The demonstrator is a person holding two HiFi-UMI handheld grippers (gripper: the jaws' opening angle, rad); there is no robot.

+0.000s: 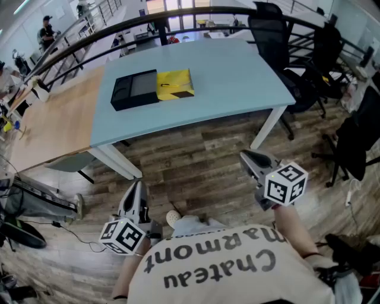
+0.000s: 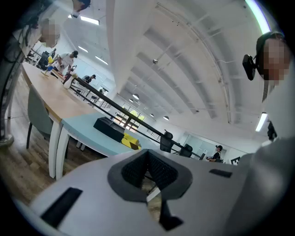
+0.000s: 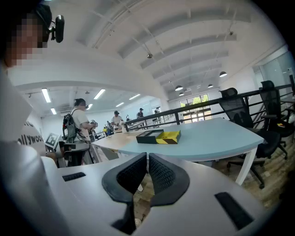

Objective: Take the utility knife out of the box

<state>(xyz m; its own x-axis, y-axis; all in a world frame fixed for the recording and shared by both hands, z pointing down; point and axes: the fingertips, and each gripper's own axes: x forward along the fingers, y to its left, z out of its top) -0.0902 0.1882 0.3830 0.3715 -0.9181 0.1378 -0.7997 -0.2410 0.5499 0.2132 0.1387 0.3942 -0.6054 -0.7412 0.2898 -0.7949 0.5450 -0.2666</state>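
Note:
A black box (image 1: pixel 134 89) lies open on the light blue table (image 1: pixel 225 89), with its yellow lid (image 1: pixel 174 84) folded out to the right. The utility knife does not show in any view. Both grippers hang low over the wooden floor, well short of the table. My left gripper (image 1: pixel 138 189) is shut with nothing in it. My right gripper (image 1: pixel 250 159) is shut and empty too. In the left gripper view the box (image 2: pixel 109 127) sits far off beyond the gripper (image 2: pixel 148 167). The right gripper view shows the box (image 3: pixel 150 136) and lid (image 3: pixel 169 136) past the gripper (image 3: pixel 147 162).
A wooden table (image 1: pixel 50 127) adjoins the blue one on the left. Black office chairs (image 1: pixel 279 41) stand at the right, beside a dark railing (image 1: pixel 178 15). People stand in the background (image 3: pixel 78 122). A cable and equipment (image 1: pixel 24 208) lie on the floor at left.

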